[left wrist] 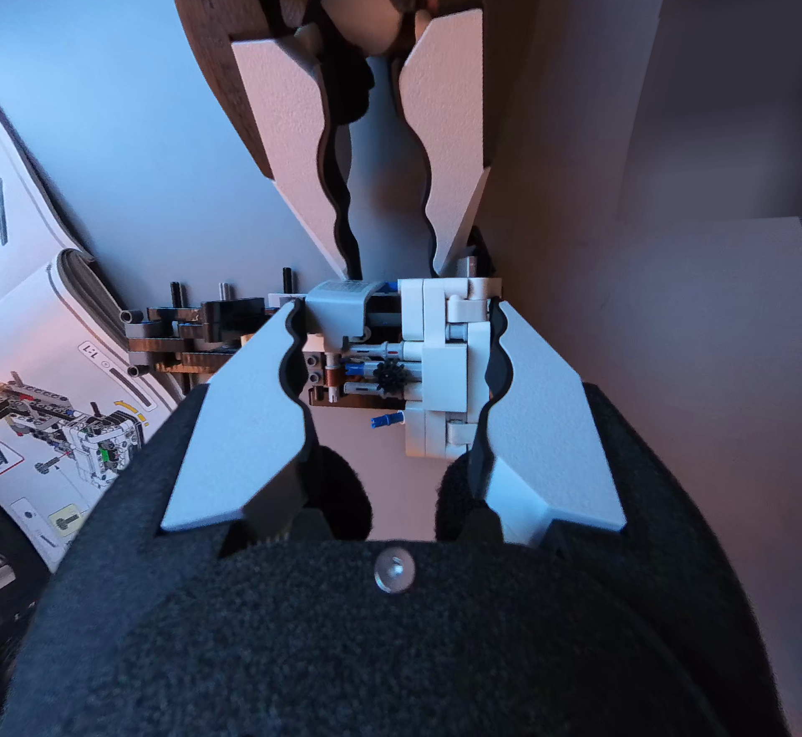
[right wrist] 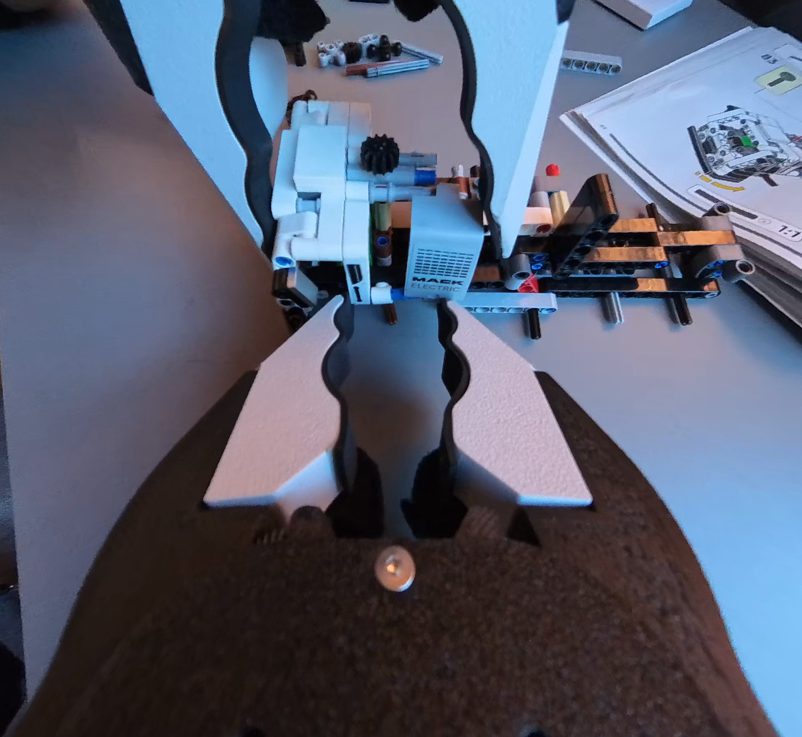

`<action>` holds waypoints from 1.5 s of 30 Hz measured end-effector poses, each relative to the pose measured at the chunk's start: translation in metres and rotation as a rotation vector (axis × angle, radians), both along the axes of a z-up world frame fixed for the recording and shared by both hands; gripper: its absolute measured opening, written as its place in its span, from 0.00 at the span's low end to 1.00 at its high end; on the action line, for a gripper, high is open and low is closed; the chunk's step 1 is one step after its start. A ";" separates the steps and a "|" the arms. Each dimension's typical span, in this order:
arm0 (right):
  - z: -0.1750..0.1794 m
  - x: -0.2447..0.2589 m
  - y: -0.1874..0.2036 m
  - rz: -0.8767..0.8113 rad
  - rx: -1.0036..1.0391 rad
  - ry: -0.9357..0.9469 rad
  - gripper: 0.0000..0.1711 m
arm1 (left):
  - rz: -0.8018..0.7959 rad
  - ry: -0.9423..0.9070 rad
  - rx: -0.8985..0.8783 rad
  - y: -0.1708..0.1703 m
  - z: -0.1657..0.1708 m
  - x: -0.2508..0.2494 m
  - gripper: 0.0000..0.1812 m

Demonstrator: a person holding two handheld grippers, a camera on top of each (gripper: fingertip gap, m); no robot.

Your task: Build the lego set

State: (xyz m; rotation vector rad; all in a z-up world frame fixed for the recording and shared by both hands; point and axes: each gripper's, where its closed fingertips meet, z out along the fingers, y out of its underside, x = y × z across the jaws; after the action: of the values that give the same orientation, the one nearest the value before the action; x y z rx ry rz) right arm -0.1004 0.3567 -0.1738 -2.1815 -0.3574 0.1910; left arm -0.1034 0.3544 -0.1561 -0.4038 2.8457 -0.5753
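The half-built lego truck, with a white blocky cab, a pale grey grille panel and a long black beam chassis, lies on the grey tabletop, and the left gripper pinches its white and grey front section between its pale grey wavy-edged fingers. The right gripper faces it from the opposite side, its fingers spread a little with the tips just at the lower edge of the cab and grille. An open instruction booklet lies beside the chassis end, and small loose lego pins and axles sit farther back on the table
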 end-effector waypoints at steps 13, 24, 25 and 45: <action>0.002 0.002 -0.001 0.013 0.010 0.004 0.22 | -0.038 -0.074 0.009 -0.004 0.003 0.002 0.43; 0.003 0.002 0.000 0.036 0.037 -0.055 0.22 | 0.026 0.020 -0.019 0.006 0.003 -0.001 0.50; 0.003 0.002 0.000 0.036 0.037 -0.054 0.22 | 0.034 0.026 -0.007 0.008 0.000 -0.001 0.48; 0.002 0.001 0.001 0.040 0.023 -0.028 0.22 | 0.035 -0.067 0.154 0.013 0.006 0.002 0.46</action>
State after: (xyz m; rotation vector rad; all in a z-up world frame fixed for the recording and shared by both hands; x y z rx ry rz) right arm -0.0994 0.3573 -0.1719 -2.1578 -0.4177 0.1778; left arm -0.1014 0.3673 -0.1498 -0.3978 2.7885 -0.3530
